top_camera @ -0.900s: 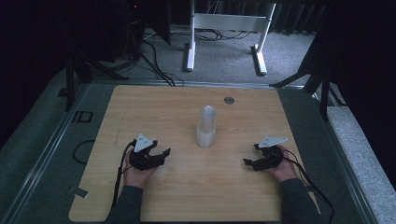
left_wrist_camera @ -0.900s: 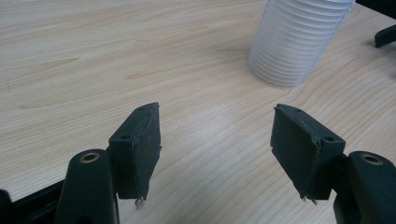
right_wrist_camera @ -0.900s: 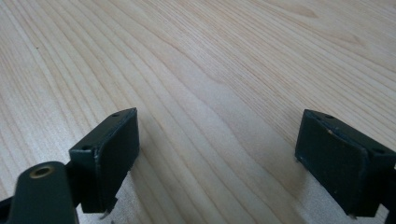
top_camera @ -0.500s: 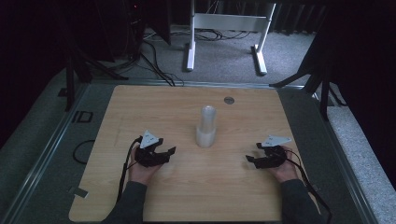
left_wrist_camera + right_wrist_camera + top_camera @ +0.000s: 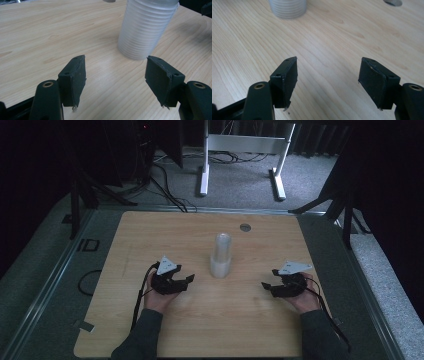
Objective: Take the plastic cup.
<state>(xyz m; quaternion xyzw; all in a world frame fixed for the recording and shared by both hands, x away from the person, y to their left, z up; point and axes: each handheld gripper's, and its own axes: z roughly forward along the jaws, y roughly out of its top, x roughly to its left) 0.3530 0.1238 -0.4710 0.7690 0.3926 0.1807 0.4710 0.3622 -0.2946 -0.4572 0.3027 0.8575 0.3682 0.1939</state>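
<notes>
Item: stack of clear cups (image 5: pixel 220 255), upright mid-desk (image 5: pixel 150 240). Left tongs (image 5: pixel 186 281) lie near the stack on its left, jaws parted and empty, aimed at its base. Right tongs (image 5: pixel 266 287) sit farther off on its right — also parted, empty. A small round disc (image 5: pixel 245 227) lies beyond the stack. Handling, as I judge it: I'd steady the lower cups with one tongs and lift the top rim squarely — no tilting.
</notes>
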